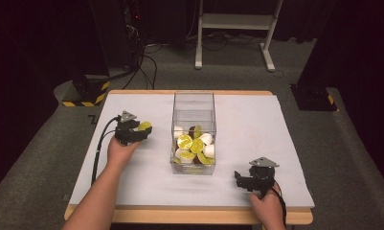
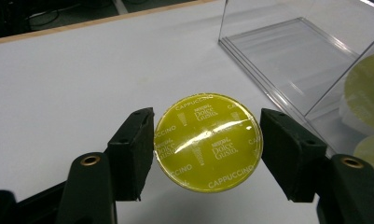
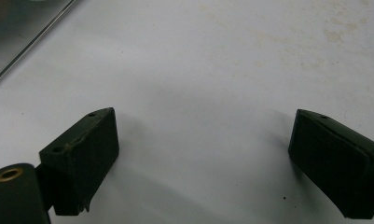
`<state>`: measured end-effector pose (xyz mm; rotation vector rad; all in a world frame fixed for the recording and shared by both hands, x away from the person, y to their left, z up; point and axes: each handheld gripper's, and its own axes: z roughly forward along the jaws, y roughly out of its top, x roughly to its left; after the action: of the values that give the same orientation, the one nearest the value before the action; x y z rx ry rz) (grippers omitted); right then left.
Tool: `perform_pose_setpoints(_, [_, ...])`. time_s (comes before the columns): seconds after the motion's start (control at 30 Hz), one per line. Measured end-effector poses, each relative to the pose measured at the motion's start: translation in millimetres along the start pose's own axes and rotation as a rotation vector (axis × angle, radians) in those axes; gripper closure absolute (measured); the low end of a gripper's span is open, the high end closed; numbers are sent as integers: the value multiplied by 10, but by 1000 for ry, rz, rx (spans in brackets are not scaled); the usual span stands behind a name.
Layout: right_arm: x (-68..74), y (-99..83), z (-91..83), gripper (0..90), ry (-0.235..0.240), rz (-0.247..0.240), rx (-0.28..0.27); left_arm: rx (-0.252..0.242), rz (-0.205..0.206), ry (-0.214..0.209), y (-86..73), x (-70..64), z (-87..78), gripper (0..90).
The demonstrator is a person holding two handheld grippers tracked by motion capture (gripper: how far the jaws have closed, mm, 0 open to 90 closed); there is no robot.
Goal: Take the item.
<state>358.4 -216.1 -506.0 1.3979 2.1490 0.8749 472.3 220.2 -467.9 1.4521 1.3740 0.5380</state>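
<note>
left gripper point(image 2: 207, 142): i hold jaws clamped on capsule point(image 2: 208, 141), foil up, beside clear box point(image 1: 193, 132), probably for dropping in | right gripper point(image 3: 203, 161): jaws apart, empty, waiting above surface point(image 3: 212, 70)

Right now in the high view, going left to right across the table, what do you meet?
Left tongs around a yellow-lidded capsule → clear box holding more capsules → right tongs, open above bare tabletop.
</note>
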Motion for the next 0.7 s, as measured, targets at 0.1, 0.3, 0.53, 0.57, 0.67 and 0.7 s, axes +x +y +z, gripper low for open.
perform_pose_setpoints(0.1, [0,0,0,82,0,0,0,13,-1,11,-48,13,64,374])
perform_pose_setpoints(0.3, [0,0,-1,82,1,0,1,41,-7,22,-163,18,193,374])
perform_pose_setpoints(0.53, [1,0,-2,82,1,0,1,8,-30,28,-202,-14,259,373])
perform_pose_setpoints(0.57, [2,0,-2,82,0,0,1,15,-21,27,-203,-10,260,373])
perform_pose_setpoints(0.67, [1,0,-2,82,1,0,1,17,-14,27,-211,-15,266,373])
perform_pose_setpoints(0.7, [1,0,-1,82,1,0,1,7,-23,28,-213,-25,273,373])
